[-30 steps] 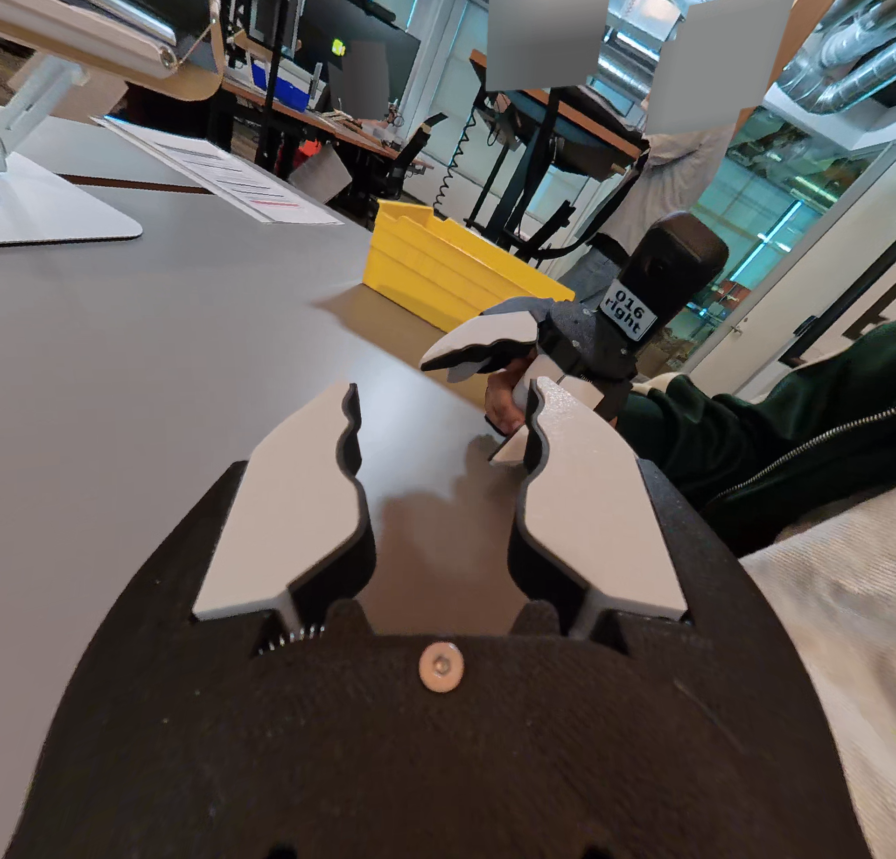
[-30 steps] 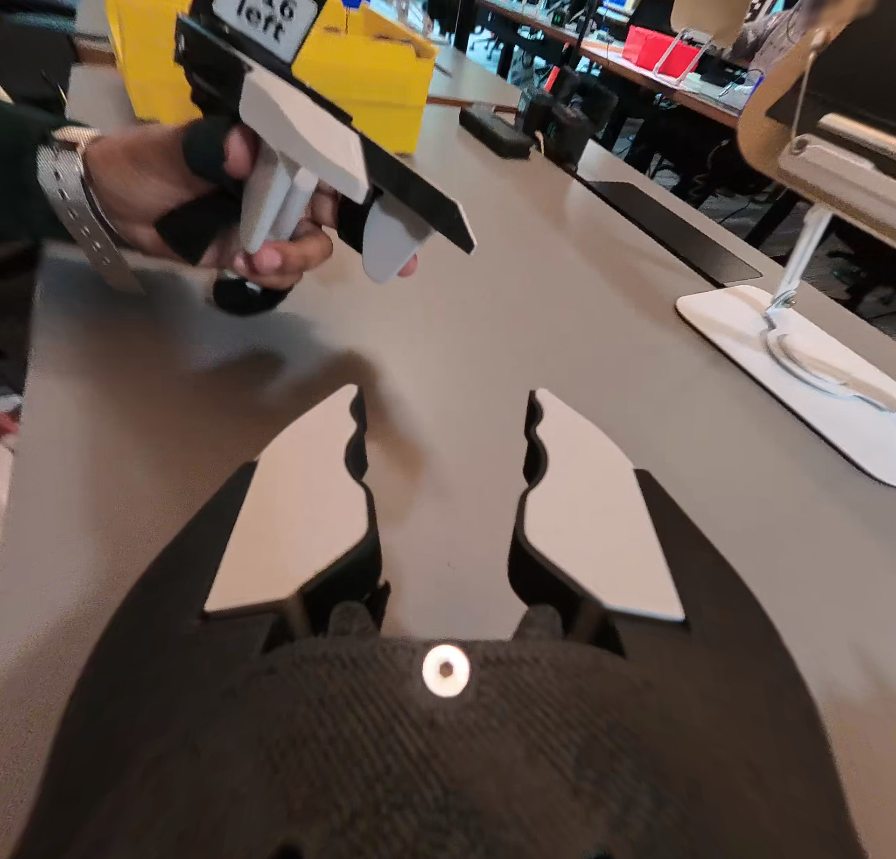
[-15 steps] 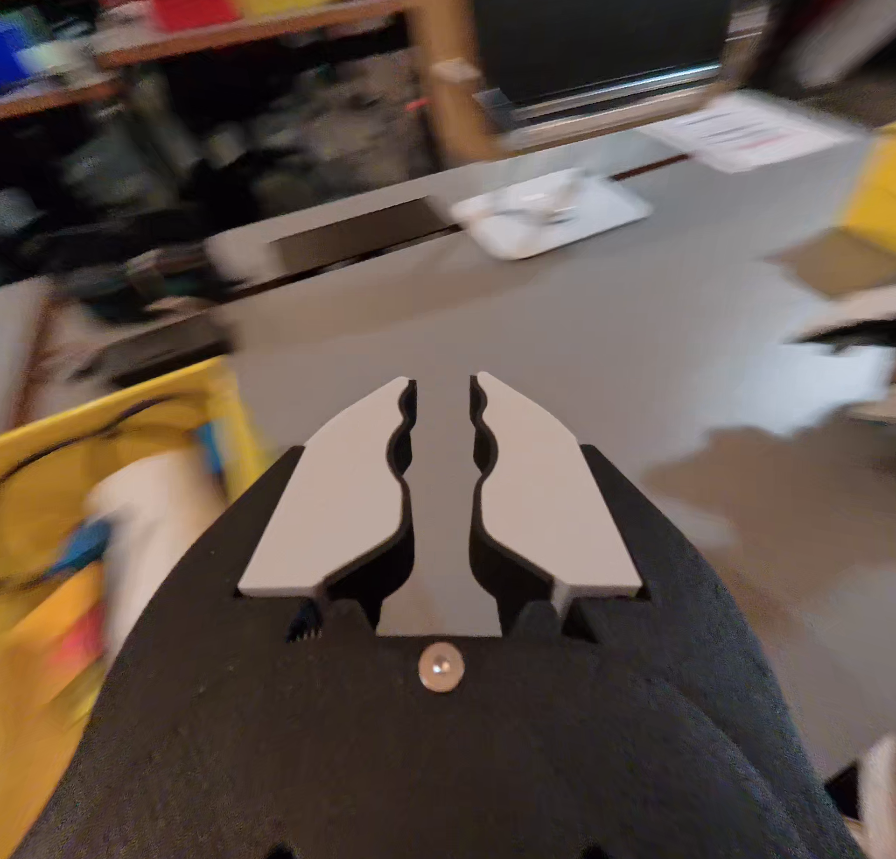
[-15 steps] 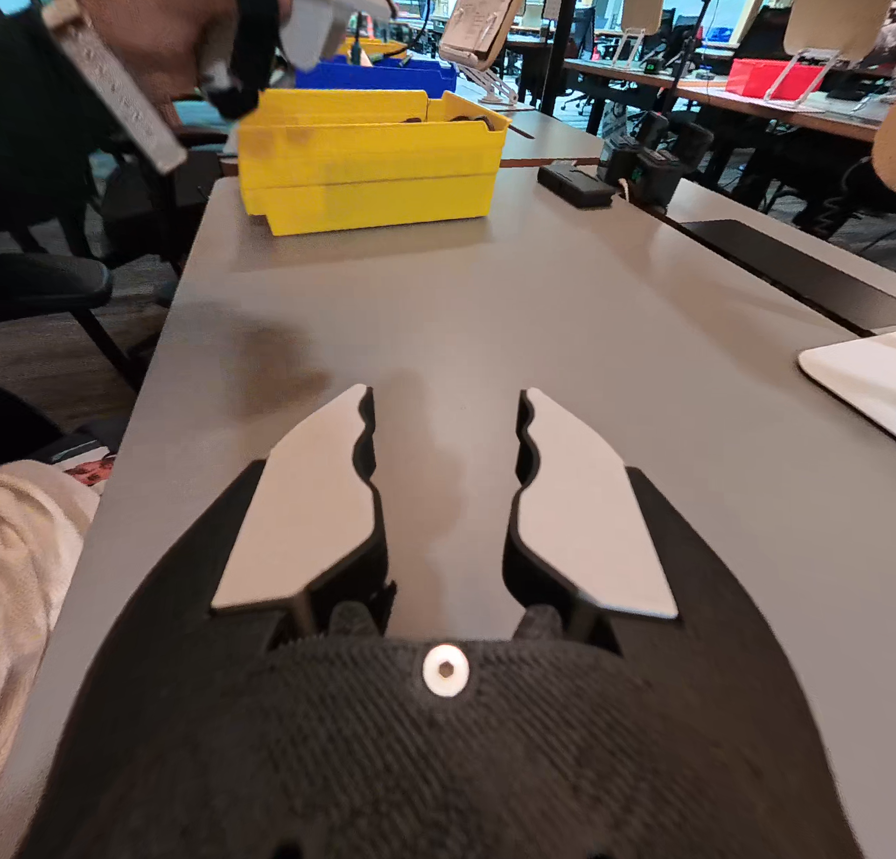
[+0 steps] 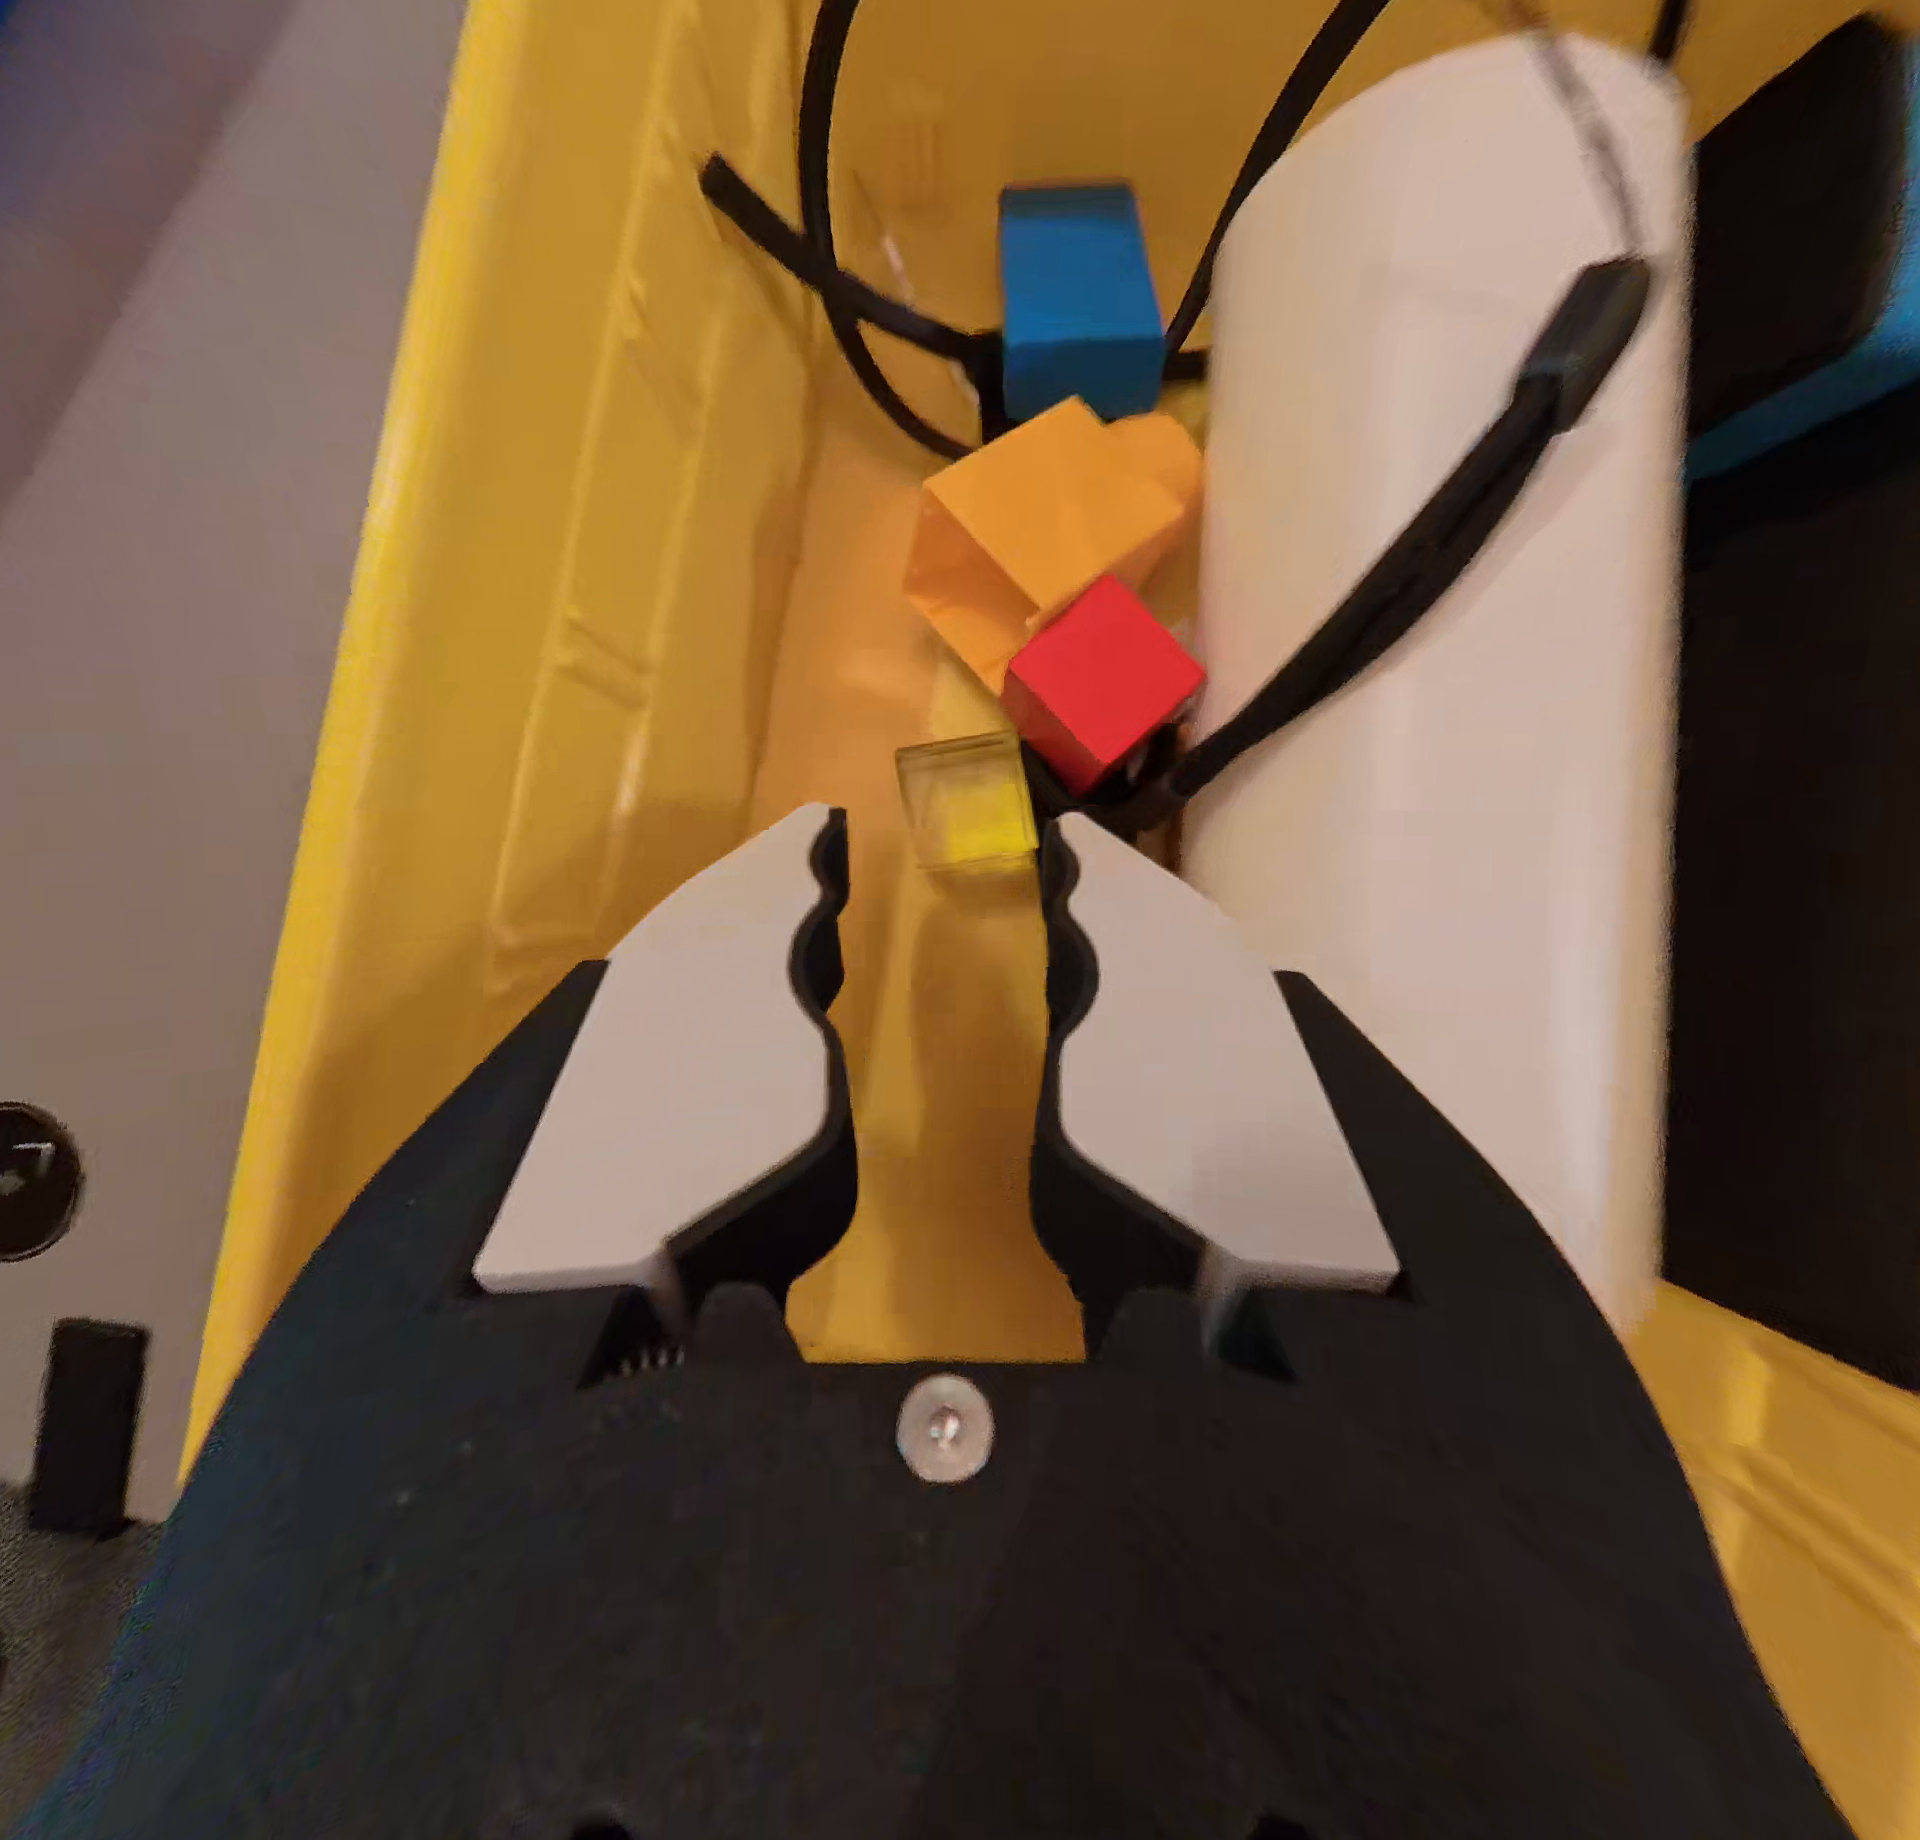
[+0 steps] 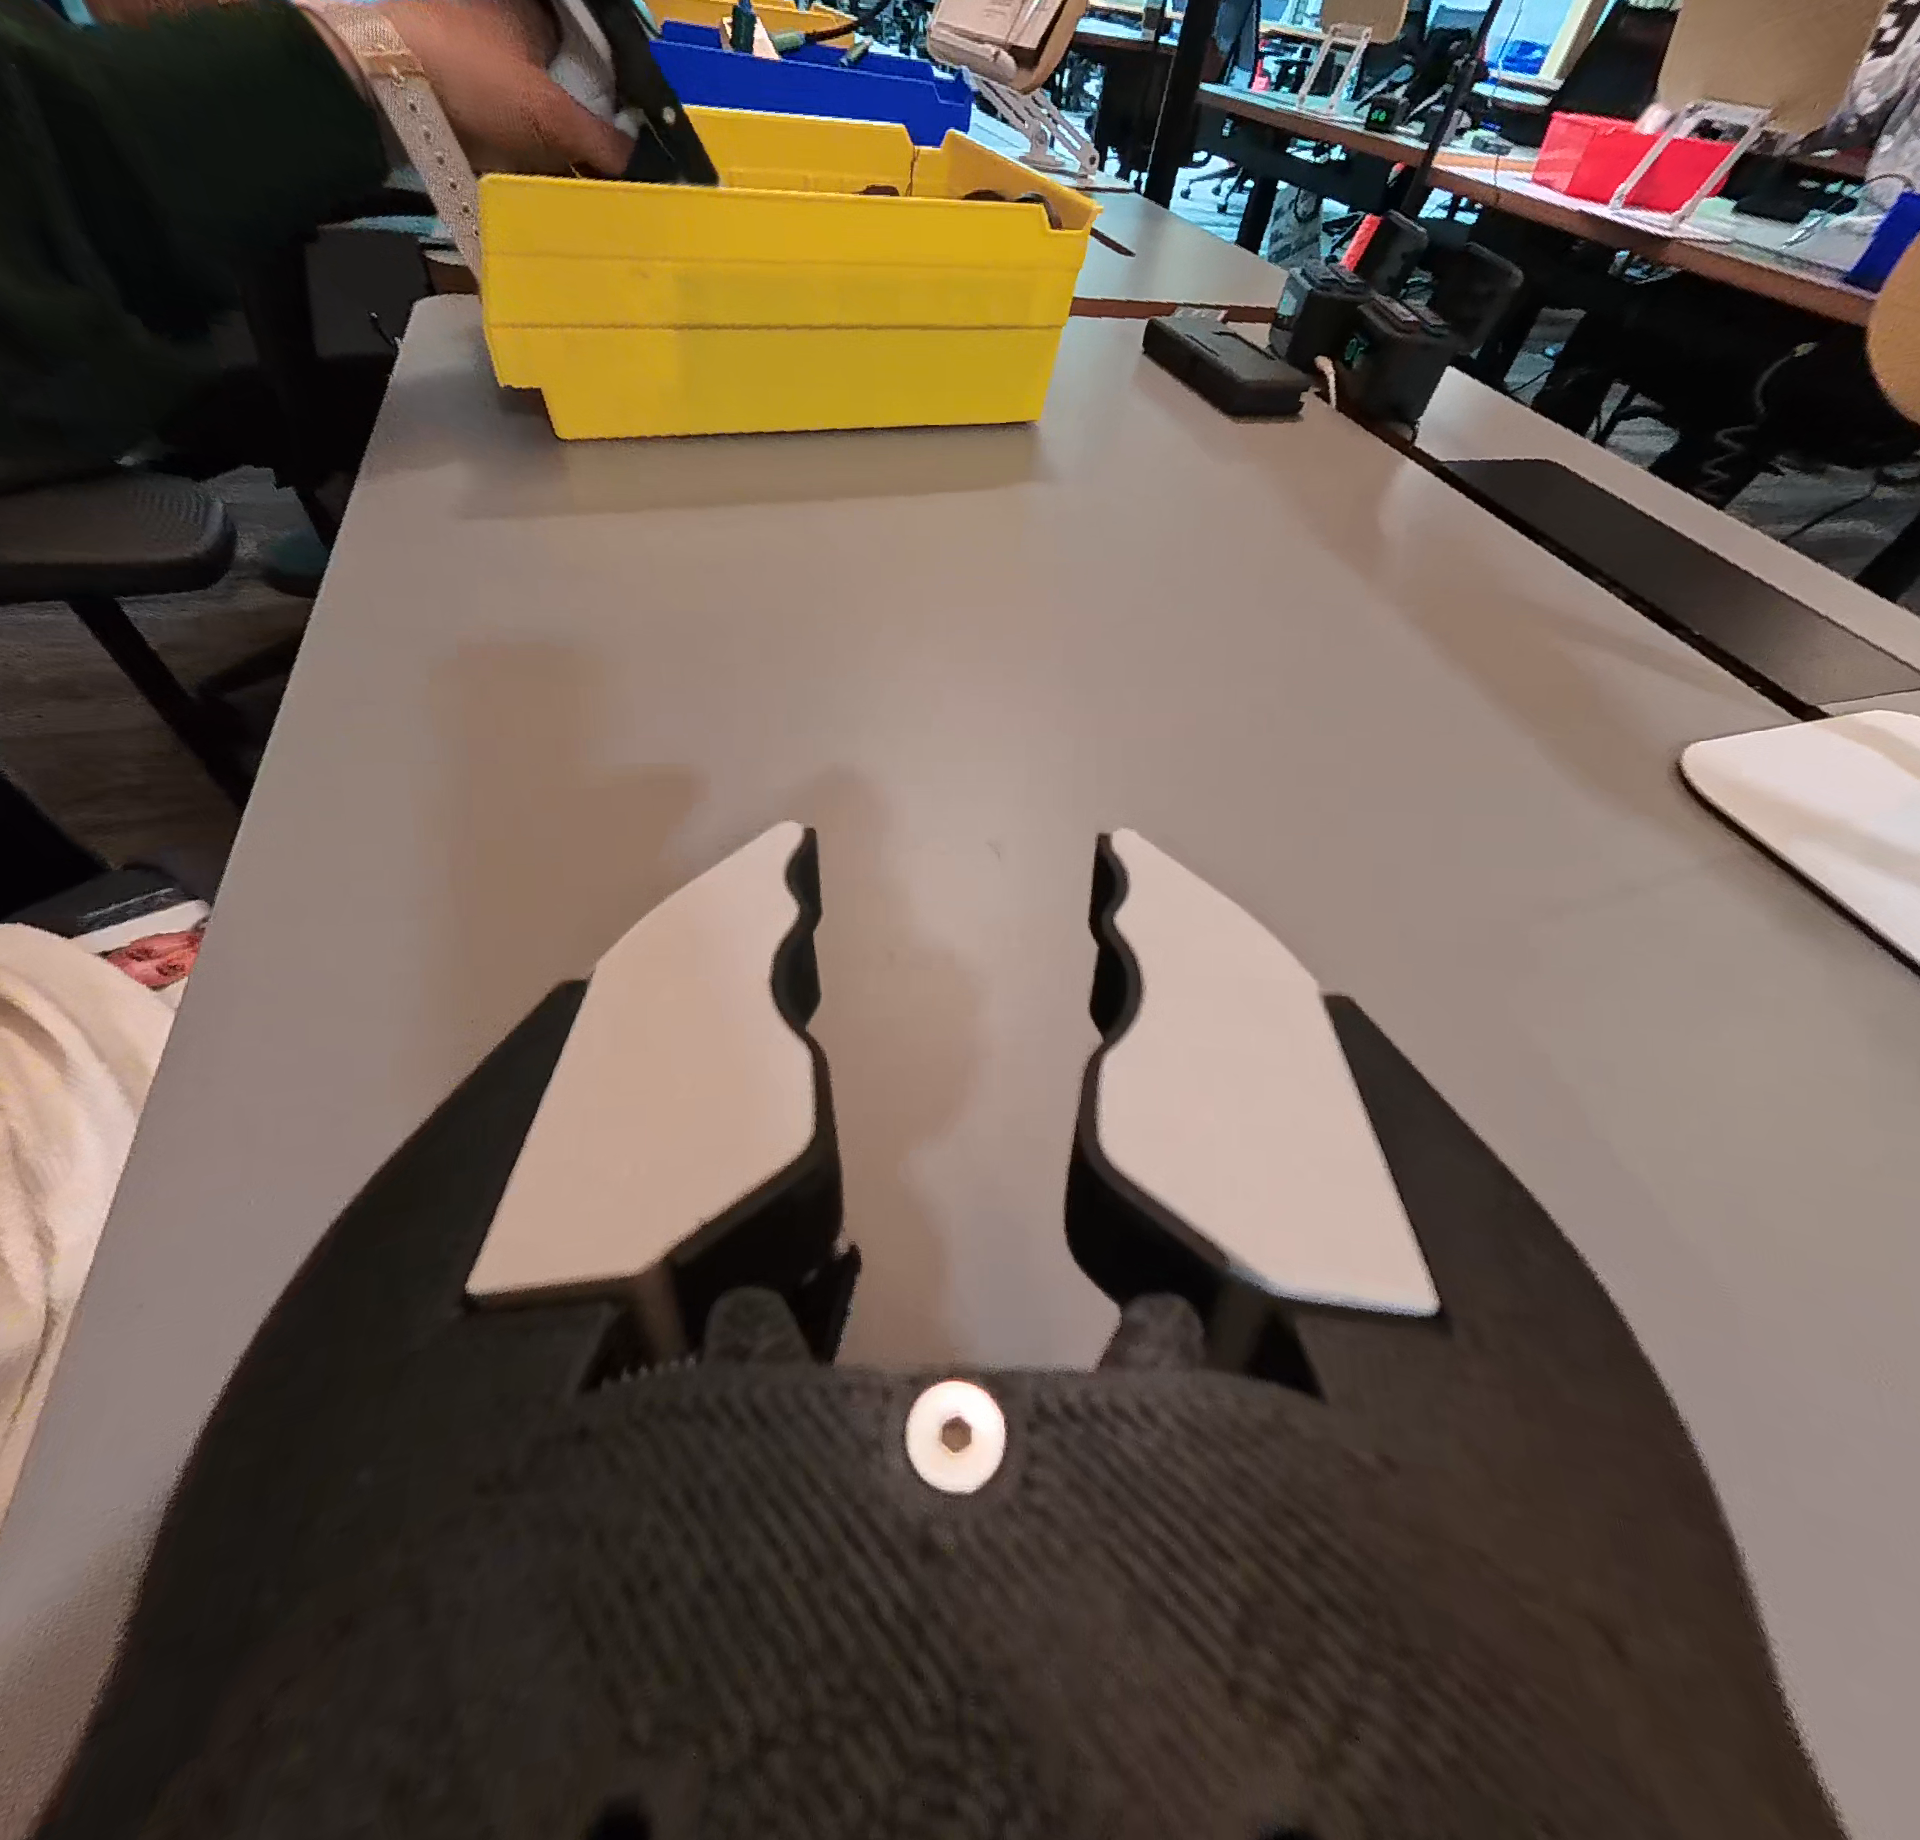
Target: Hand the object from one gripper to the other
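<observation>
In the left wrist view my left gripper [image 5: 943,834] is open and points down into a yellow bin [image 5: 582,564]. A small clear yellow cube [image 5: 966,803] lies just beyond its fingertips, apart from both. Behind it lie a red cube [image 5: 1101,694], an orange block [image 5: 1039,533] and a blue block [image 5: 1081,304]. In the right wrist view my right gripper [image 6: 954,845] is open and empty above the grey table [image 6: 1039,647]. The left gripper [image 6: 634,97] shows far off there, dipped into the yellow bin [image 6: 779,315].
A white cylinder [image 5: 1434,595] and black cables [image 5: 1382,595] crowd the bin's right side. On the table stand black chargers [image 6: 1351,336] and a white stand base [image 6: 1829,814]. A blue bin [image 6: 810,76] sits behind the yellow one. A black chair [image 6: 104,543] stands left of the table. The grippers' ends are close to 50 cm from one another. To reach the orange block [image 5: 1039,533] in a straight line is about 5 cm for my left fingers, about 50 cm for my right.
My left gripper swung away from the right gripper, over to the yellow bin, and now points down into it with its jaws wider than half a second ago. My right gripper stayed open and turned towards the bin.
</observation>
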{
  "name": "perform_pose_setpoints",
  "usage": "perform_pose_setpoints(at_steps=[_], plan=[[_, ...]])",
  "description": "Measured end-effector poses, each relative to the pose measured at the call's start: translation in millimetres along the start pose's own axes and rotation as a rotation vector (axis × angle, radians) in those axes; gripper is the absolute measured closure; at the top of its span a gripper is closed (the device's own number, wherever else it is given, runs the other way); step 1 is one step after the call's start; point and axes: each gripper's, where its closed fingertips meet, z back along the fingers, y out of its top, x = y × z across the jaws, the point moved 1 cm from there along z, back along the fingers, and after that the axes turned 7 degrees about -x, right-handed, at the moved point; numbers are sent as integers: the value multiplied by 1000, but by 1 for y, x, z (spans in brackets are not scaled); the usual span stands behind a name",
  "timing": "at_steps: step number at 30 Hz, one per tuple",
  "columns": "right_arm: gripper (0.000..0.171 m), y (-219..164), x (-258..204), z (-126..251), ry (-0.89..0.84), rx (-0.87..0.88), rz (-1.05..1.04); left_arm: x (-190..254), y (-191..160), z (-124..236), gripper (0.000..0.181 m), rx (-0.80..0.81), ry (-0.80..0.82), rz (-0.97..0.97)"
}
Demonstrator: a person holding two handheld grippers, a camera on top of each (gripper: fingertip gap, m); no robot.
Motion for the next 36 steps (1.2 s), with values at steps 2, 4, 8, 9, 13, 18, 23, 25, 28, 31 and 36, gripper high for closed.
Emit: perform_pose_setpoints(at_steps=[2,4,8,9,13,18,23,25,28,31,36], plan=[[121,-3,1,2,-17,-12,6,-7,-2,-10,141,-40,46,-24],[120,-6,1,5,-32,-25,12,-7,2,-13,143,-29,-9,11],[120,-11,0,12,-59,-43,24,-5,0,-16,138,-61,-125,81],[120,-12,0,13,-64,-46,24,-6,0,-16,136,-65,-133,87],[121,-14,2,19,-76,-45,8,-2,-1,-19,134,-97,-159,98],[121,-15,3,24,-82,-40,-11,-12,-9,-24,154,-154,-65,77],[122,-15,3,23,-81,-46,-12,-9,-5,-20,154,-129,-93,51],[122,-15,3,23,-82,-48,-9,-14,11,2,154,-32,-76,63],[124,-16,4,22,-85,-54,-11,-3,47,65,154,214,-115,46],[125,-16,7,20,-102,-56,-13,66,80,143,154,504,-448,-32],[117,-11,16,27,-182,-24,-17,227,75,216,154,645,-1029,-253]])
